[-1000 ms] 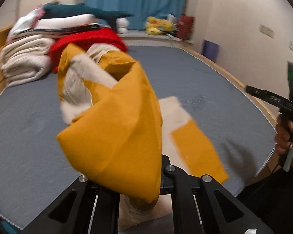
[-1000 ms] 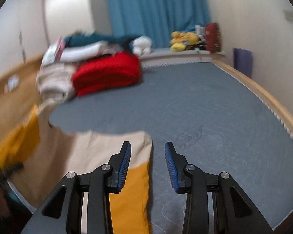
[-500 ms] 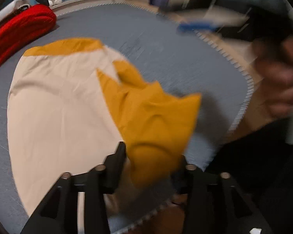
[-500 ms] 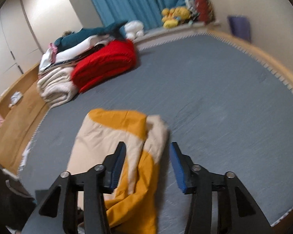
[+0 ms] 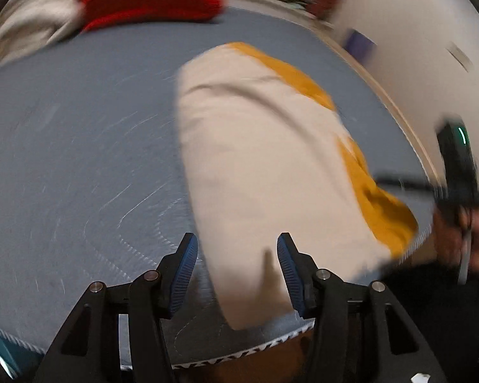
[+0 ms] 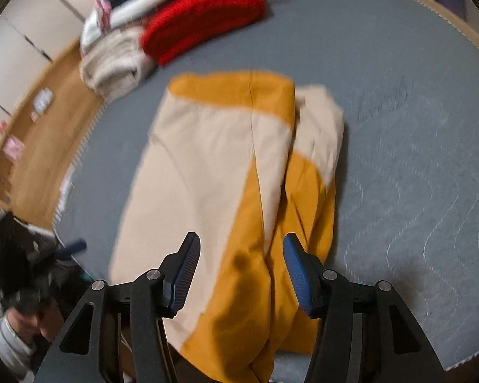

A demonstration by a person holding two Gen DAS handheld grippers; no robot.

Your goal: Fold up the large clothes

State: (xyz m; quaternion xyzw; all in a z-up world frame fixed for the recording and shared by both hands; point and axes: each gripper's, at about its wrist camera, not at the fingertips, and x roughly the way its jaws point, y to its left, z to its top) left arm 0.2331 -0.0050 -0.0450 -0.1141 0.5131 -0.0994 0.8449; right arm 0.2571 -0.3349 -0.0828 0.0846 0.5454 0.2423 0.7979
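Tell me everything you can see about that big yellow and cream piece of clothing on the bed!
The garment is a large piece of soft-looking woven cloth, mostly cream with mustard-yellow panels along its far end and one side. It lies spread on the grey quilted mattress, partly folded, with one side bunched and doubled over itself. Its near end hangs over the mattress edge. Both the left gripper and the right gripper hover over it with jaws open, neither gripping it.

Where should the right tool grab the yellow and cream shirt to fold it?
Probably the bunched yellow part of the shirt, right ahead of the open right tool. It hangs over the near edge of the grey bed, so the fingers can come straight in from that edge and pinch the loose folds.
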